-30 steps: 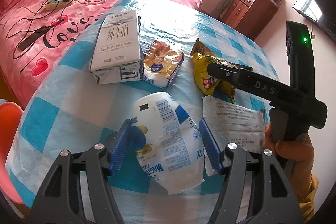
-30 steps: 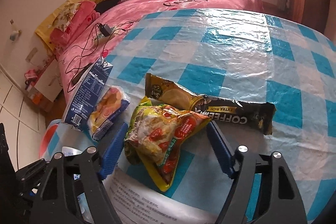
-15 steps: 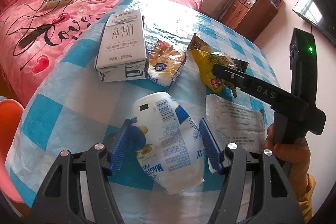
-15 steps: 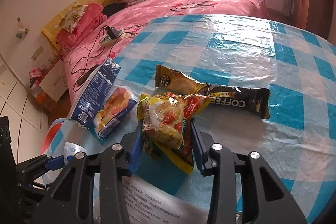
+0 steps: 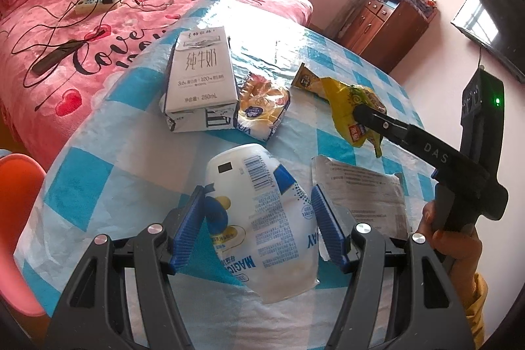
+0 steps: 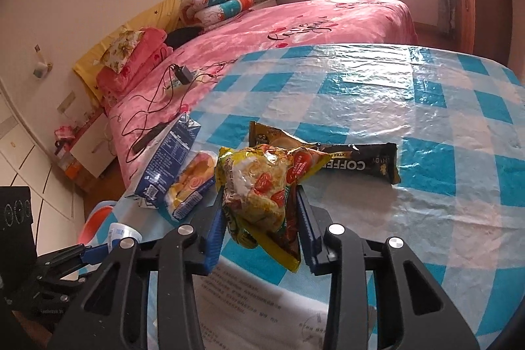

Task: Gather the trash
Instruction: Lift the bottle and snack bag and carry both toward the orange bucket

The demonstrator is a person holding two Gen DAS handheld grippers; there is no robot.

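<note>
My left gripper [image 5: 259, 209] is shut on a crumpled white and blue pouch [image 5: 262, 232], blue pads pressing both its sides above the checked table [image 5: 108, 176]. In the right wrist view my right gripper [image 6: 262, 209] is shut on a yellow snack bag [image 6: 259, 179], held slightly off the cloth. From the left wrist view the right gripper [image 5: 357, 113] reaches in from the right with that yellow bag [image 5: 347, 94] at its tip. A milk carton [image 5: 200, 77], a bread wrapper [image 5: 262, 107], a coffee sachet [image 6: 357, 166] and a printed paper sheet [image 5: 364, 192] lie on the table.
A pink bed [image 5: 65, 22] with a charger and cables runs along the table's left side. An orange stool [image 5: 16, 186] stands by the near left corner. A wooden cabinet [image 5: 387, 25] is at the back right. Bare cloth [image 6: 426, 107] stretches beyond the coffee sachet.
My right gripper closed from wide open onto the yellow snack bag, crumpling it, and raised it a little. The left gripper kept still with the pouch between its pads.
</note>
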